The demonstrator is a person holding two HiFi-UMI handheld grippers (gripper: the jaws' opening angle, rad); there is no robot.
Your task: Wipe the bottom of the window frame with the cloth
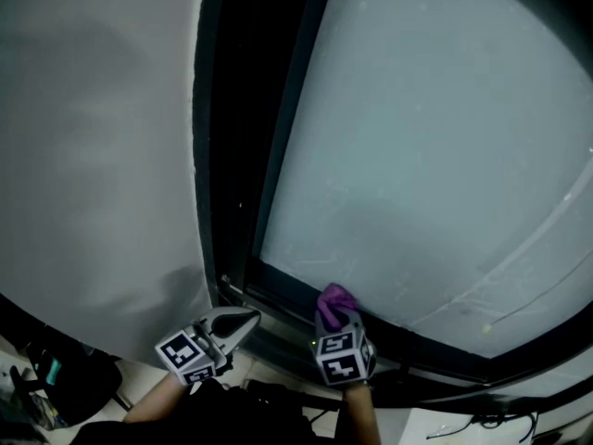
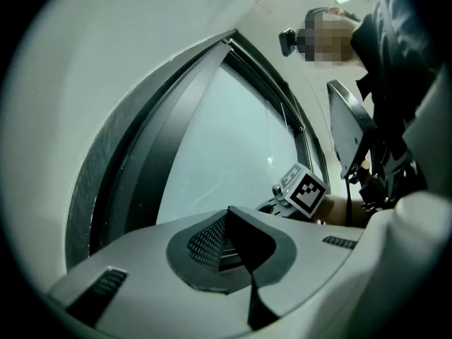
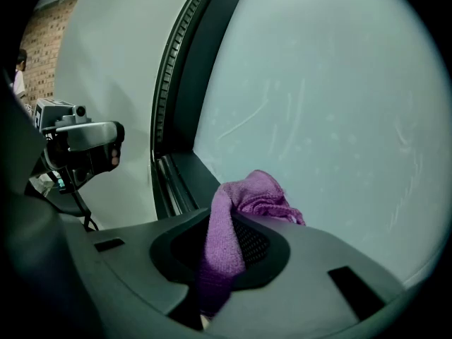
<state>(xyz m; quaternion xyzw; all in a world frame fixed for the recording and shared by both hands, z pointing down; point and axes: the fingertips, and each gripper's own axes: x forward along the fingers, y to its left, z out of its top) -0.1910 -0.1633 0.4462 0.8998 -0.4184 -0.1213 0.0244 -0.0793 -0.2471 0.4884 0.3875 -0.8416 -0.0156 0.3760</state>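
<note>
A purple cloth (image 1: 335, 298) is bunched against the dark bottom rail of the window frame (image 1: 278, 295), just right of its lower left corner. My right gripper (image 1: 336, 317) is shut on it. In the right gripper view the cloth (image 3: 244, 198) sticks out between the jaws and touches the frosted glass above the rail (image 3: 189, 176). My left gripper (image 1: 248, 320) hovers to the left, pointing at the frame's corner, jaws together with nothing between them. The left gripper view shows its tip (image 2: 229, 213) and the right gripper's marker cube (image 2: 308, 188) beyond.
A white wall (image 1: 93, 156) lies left of the dark upright frame member (image 1: 239, 109). The frosted pane (image 1: 426, 156) fills the right side. A dark bag (image 1: 56, 378) sits at lower left and cables (image 1: 482, 425) at lower right.
</note>
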